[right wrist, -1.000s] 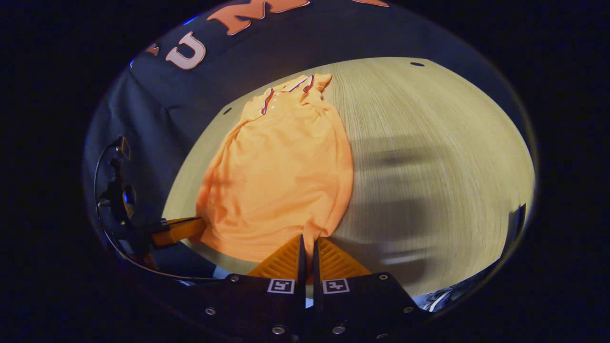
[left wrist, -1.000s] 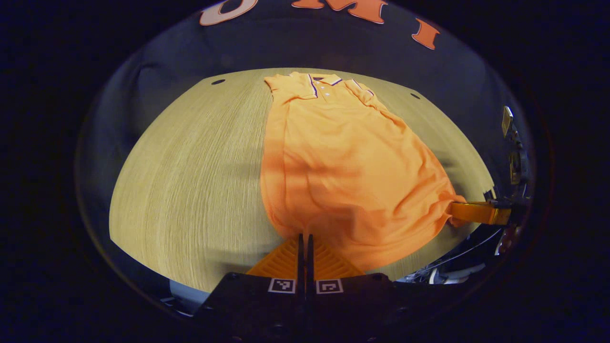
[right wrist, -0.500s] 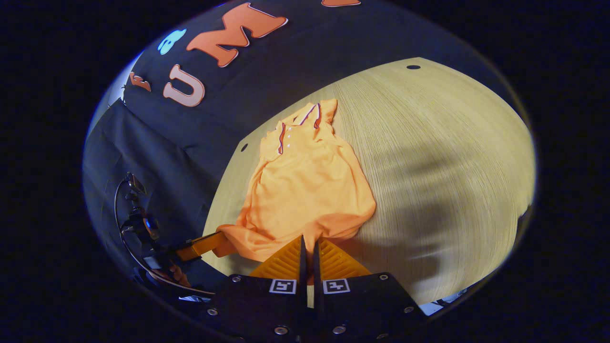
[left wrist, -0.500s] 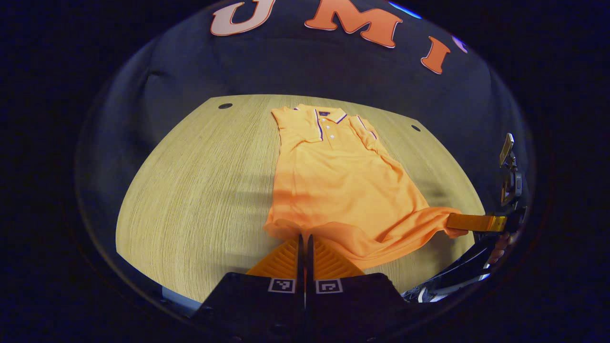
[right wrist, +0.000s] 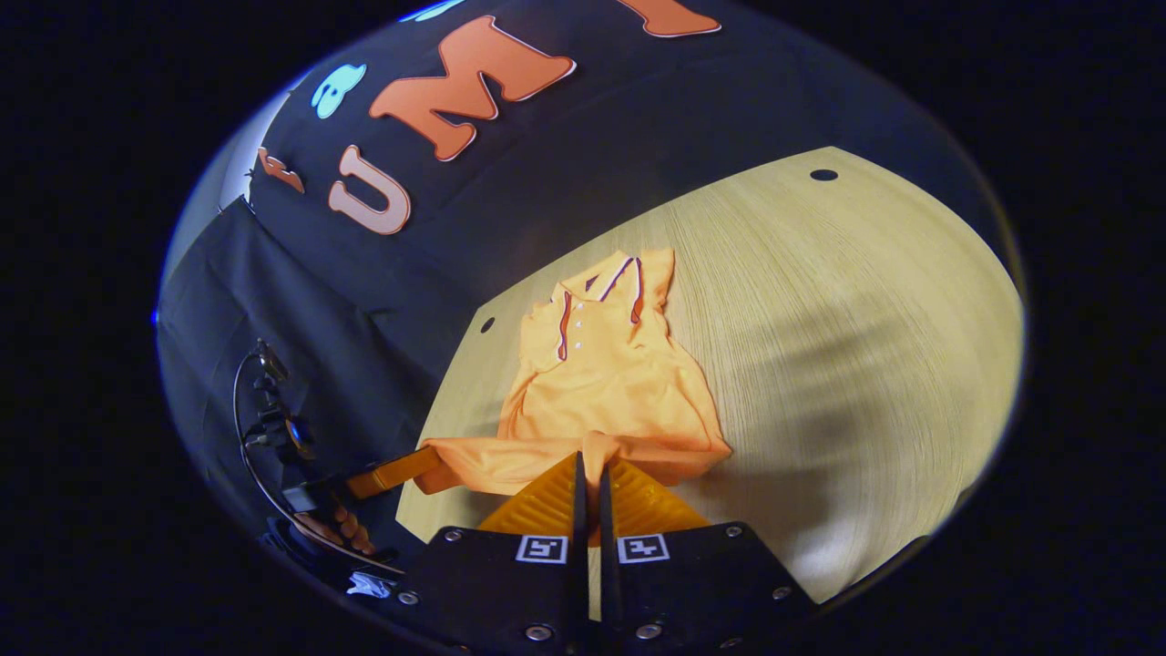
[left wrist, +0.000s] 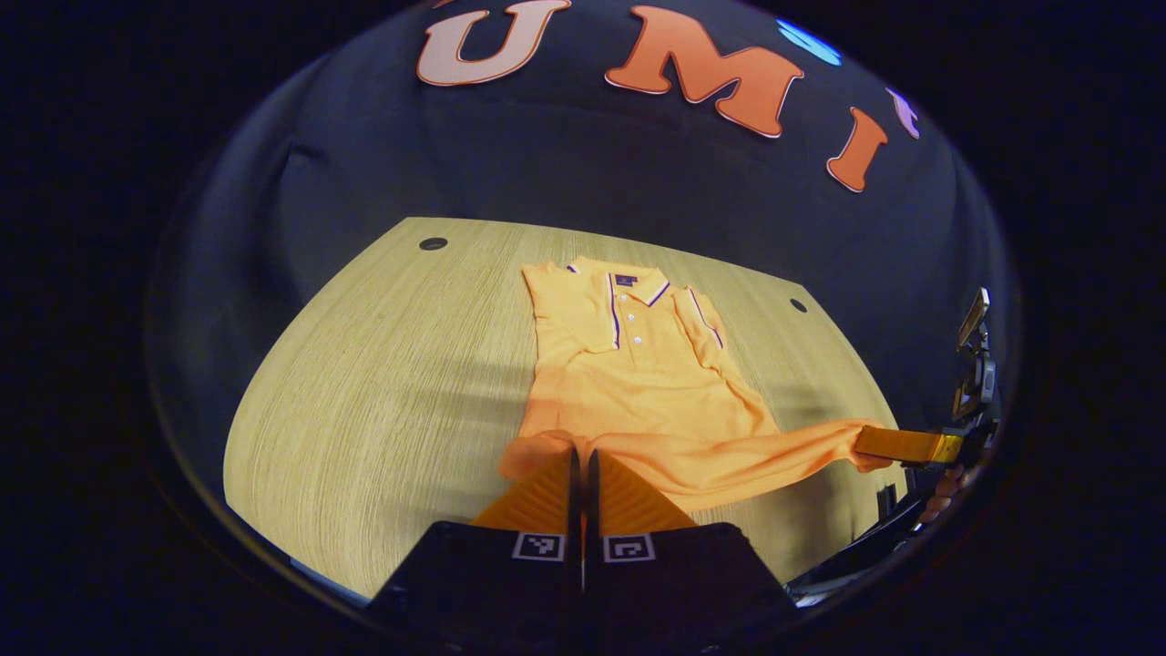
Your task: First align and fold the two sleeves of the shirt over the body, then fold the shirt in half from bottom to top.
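Left gripper point(left wrist: 580, 456) and right gripper point(right wrist: 589, 460) each pinch a hem corner of the shirt point(left wrist: 638, 374). Its collar point(left wrist: 635, 285) lies far, straight ahead along the garment's long axis.

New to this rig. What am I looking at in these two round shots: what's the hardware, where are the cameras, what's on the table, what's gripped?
No robot arm here: a person holds a two-finger gripper in each hand. Each shot comes from a fisheye camera riding on one gripper, looking along its jaws. The left gripper and right gripper are each shut on the bottom hem of an orange polo shirt, raised off the wooden table. The collar end lies flat with sleeves folded in. Each view also catches the other gripper off to the side.
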The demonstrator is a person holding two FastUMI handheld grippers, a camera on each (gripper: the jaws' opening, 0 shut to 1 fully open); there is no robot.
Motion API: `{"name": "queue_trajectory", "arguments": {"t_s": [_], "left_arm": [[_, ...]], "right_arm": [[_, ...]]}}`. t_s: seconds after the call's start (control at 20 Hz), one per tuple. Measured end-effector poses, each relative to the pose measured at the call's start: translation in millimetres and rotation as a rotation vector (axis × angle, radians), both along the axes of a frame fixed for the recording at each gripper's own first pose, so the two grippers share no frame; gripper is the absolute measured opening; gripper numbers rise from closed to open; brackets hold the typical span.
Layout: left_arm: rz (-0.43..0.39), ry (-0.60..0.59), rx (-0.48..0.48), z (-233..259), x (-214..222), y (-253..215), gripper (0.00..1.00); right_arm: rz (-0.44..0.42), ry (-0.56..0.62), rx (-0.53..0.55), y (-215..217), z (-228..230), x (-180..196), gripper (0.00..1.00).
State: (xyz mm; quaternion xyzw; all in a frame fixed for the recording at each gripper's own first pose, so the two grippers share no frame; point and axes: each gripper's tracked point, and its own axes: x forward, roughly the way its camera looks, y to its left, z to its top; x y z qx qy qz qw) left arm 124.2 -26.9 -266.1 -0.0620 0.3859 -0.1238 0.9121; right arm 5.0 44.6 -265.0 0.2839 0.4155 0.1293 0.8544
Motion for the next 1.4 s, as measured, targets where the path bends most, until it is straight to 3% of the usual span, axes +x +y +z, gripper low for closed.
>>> {"name": "queue_trajectory", "arguments": {"t_s": [0.65, 1.15, 1.4], "left_arm": [[-0.064, -0.035, 0.004, 3, 115, -7, 0.01], [-0.025, 0.011, -0.060, -10, 220, -5, 0.01], [-0.027, 0.028, -0.066, -27, 278, -10, 0.01]], "right_arm": [[-0.024, -0.046, -0.063, 8, 19, 114, 0.06], [-0.079, -0.036, -0.088, 5, 4, 207, 0.06], [-0.066, -0.034, -0.137, 5, -14, 260, 0.06]]}}
